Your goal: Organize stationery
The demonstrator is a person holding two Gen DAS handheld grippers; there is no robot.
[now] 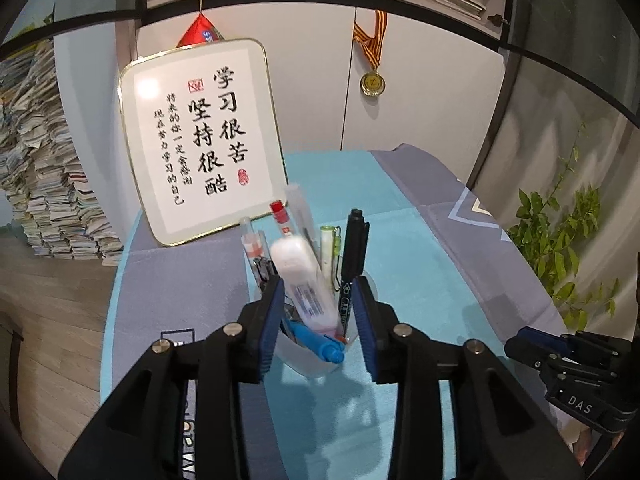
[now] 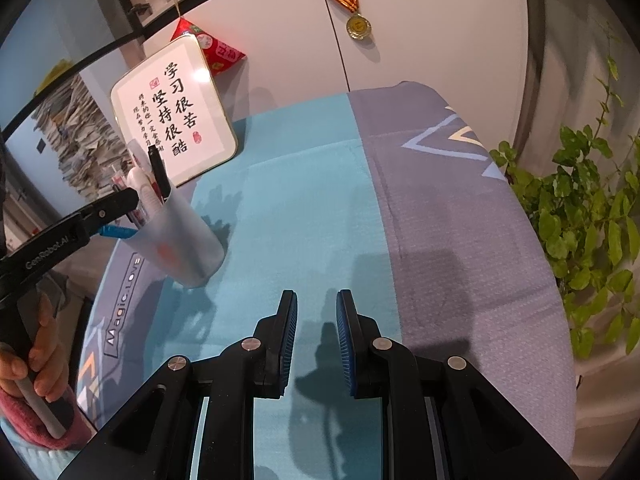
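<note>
A translucent white pen cup (image 1: 304, 360) stands on the teal and grey tablecloth (image 2: 300, 200), holding several pens. Among them are a black marker (image 1: 354, 248), a pale green pen (image 1: 329, 248), a red-capped pen (image 1: 278, 210) and a blue pen (image 1: 320, 346) lying across the rim. A white tube-shaped item (image 1: 298, 276) leans in the cup between the jaws of my left gripper (image 1: 320, 284). The jaws stand open, with a gap on the tube's right side. In the right wrist view the cup (image 2: 180, 236) is at the left. My right gripper (image 2: 317, 296) hovers over bare cloth, jaws slightly apart and empty.
A framed calligraphy board (image 1: 200, 140) leans against the wall behind the cup. A leafy plant (image 2: 580, 220) stands off the table's right edge. A tall pile of papers (image 1: 44, 180) rises at the left. A medal (image 1: 372, 82) hangs on the cabinet. A hand (image 2: 40, 360) grips the left tool.
</note>
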